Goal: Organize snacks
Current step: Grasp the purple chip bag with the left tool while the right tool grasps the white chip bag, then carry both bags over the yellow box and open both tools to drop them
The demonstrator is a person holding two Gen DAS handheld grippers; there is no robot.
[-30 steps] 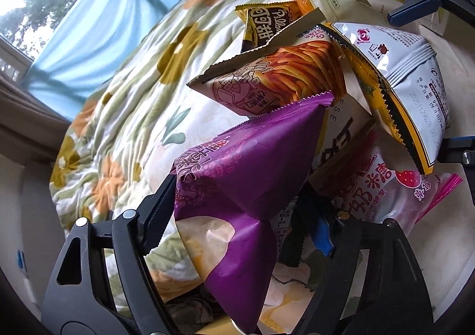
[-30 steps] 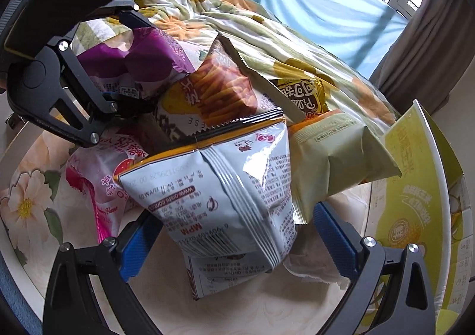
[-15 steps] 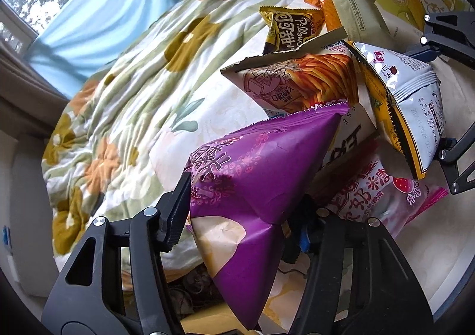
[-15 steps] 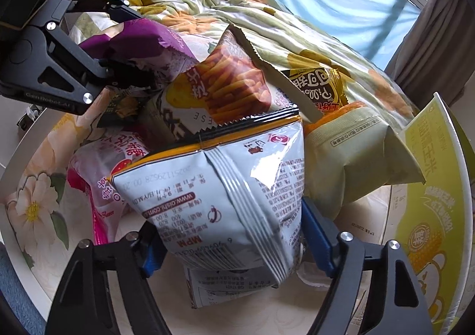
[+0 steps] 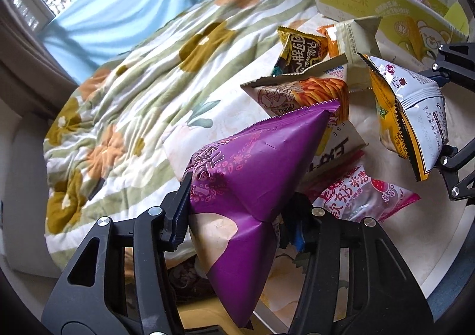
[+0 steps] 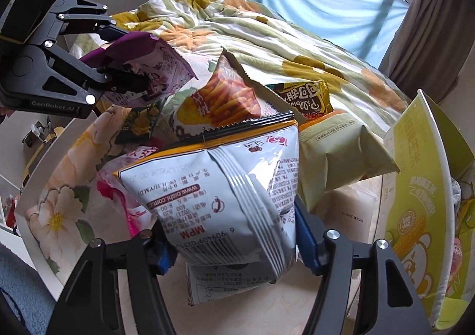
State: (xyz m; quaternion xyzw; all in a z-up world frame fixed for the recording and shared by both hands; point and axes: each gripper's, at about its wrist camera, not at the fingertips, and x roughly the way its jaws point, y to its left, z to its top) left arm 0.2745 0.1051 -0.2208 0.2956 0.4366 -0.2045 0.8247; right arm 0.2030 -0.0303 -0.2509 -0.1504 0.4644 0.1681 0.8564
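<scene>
A purple snack bag (image 5: 258, 168) hangs tilted between the closing jaws of my left gripper (image 5: 237, 213), and both pads press its sides. My right gripper (image 6: 233, 246) is also closing, its blue pads squeezing a white and silver chip bag (image 6: 225, 186) with an orange top edge. Both bags are raised above the heap. Below them lie an orange fries bag (image 6: 222, 97), a pink candy bag (image 5: 362, 198), a dark Pillow bag (image 5: 299, 50) and a pale green bag (image 6: 335, 154). The right wrist view shows the left gripper (image 6: 124, 56) at the upper left with the purple bag.
An open yellow-green cardboard box (image 6: 415, 186) stands at the right of the heap. A flowered quilt (image 5: 133, 97) covers the bed behind. A small dark packet (image 6: 139, 124) lies by the fries bag. The table's pale top (image 6: 267, 314) shows in front.
Both grippers have narrowed onto their bags, pinching them. The purple bag has risen off the heap, and the white bag has lifted slightly.
</scene>
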